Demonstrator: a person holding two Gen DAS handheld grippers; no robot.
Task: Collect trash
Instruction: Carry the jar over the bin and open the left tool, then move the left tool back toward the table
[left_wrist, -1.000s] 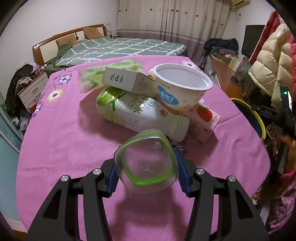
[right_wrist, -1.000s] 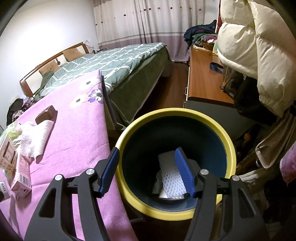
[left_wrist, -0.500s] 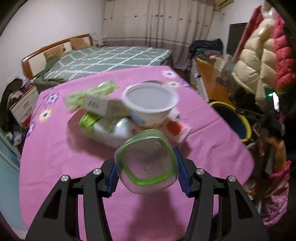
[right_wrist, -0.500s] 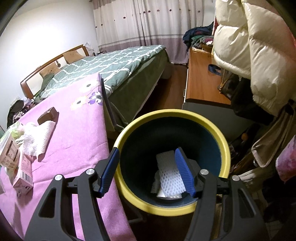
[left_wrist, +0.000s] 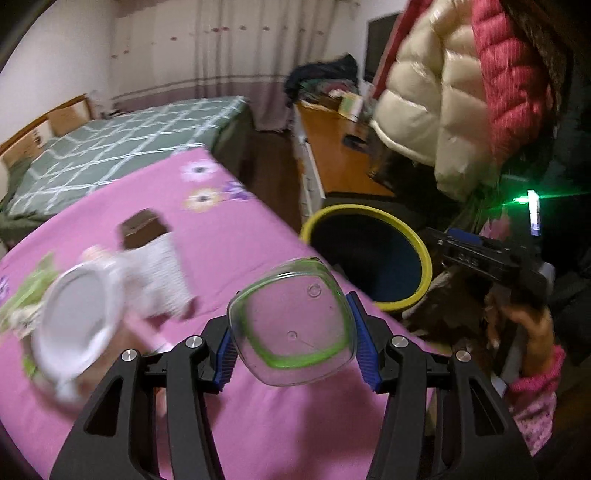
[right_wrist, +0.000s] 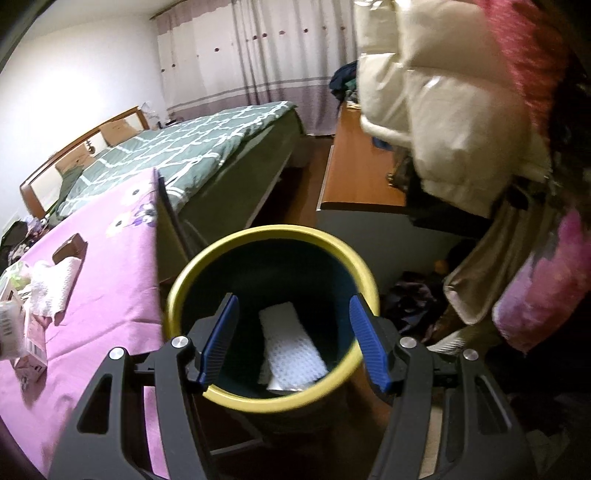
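Note:
My left gripper (left_wrist: 293, 347) is shut on a clear plastic cup with a green rim (left_wrist: 291, 321), held above the pink tablecloth (left_wrist: 229, 236). The yellow-rimmed dark bin (left_wrist: 421, 254) stands just past the table's right edge, ahead and to the right of the cup. My right gripper (right_wrist: 293, 343) is open and empty, hovering over the same bin (right_wrist: 177, 288), which holds white foam netting (right_wrist: 288, 343). A white yogurt tub (left_wrist: 77, 306), a white paper towel (left_wrist: 162, 273) and a brown packet (left_wrist: 142, 227) lie on the table to the left, blurred.
A pink carton (right_wrist: 31, 354) and paper towel (right_wrist: 55, 288) lie near the table edge. A bed with a green quilt (right_wrist: 177, 147) stands behind. A wooden desk (right_wrist: 354, 166) and hanging puffy coats (right_wrist: 454, 110) crowd the right side beyond the bin.
My left gripper has swung right with the cup, bringing the bin into view and the trash pile to the left. My right gripper has drawn back slightly over the bin.

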